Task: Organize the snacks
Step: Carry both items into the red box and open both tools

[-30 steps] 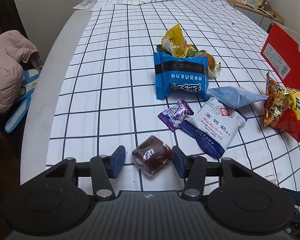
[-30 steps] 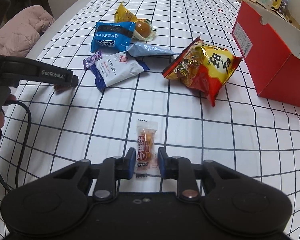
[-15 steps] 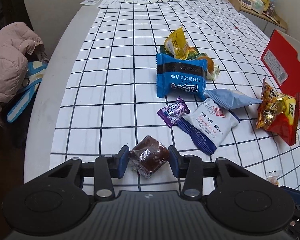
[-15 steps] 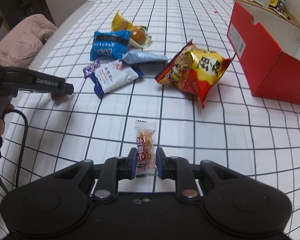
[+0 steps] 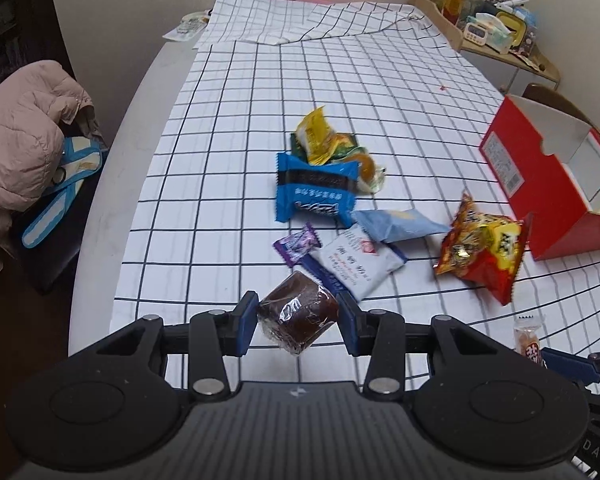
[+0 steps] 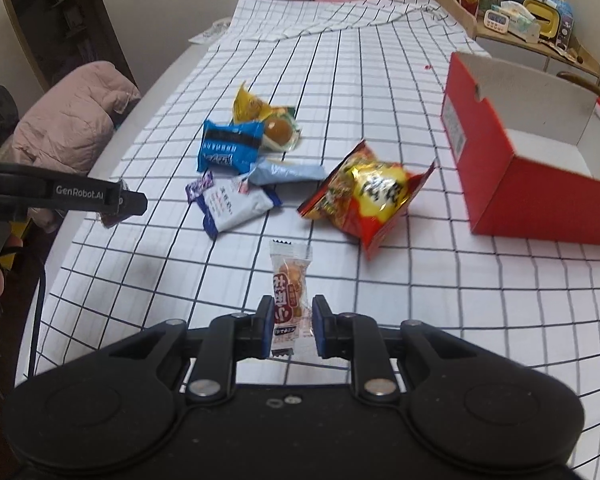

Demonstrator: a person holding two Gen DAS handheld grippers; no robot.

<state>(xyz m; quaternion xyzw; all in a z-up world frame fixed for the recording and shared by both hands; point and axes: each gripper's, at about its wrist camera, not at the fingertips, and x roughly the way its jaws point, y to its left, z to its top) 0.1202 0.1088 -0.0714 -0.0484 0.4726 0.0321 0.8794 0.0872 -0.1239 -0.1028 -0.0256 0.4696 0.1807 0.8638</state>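
Your left gripper (image 5: pixel 298 322) grasps the brown wrapped cake (image 5: pixel 298 315) above the checked cloth (image 5: pixel 228 168), your right gripper (image 6: pixel 288 326) clamps the small clear-wrapped snack (image 6: pixel 289 298), and the red box (image 6: pixel 532 184) sits at two o'clock.

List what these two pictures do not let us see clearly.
- Red box interior: mostly hidden by its wall, cut by the right edge, both views.
- Shelf items: too small to identify.
- Brown snack: right wrist view, mostly behind the left hand-held gripper.
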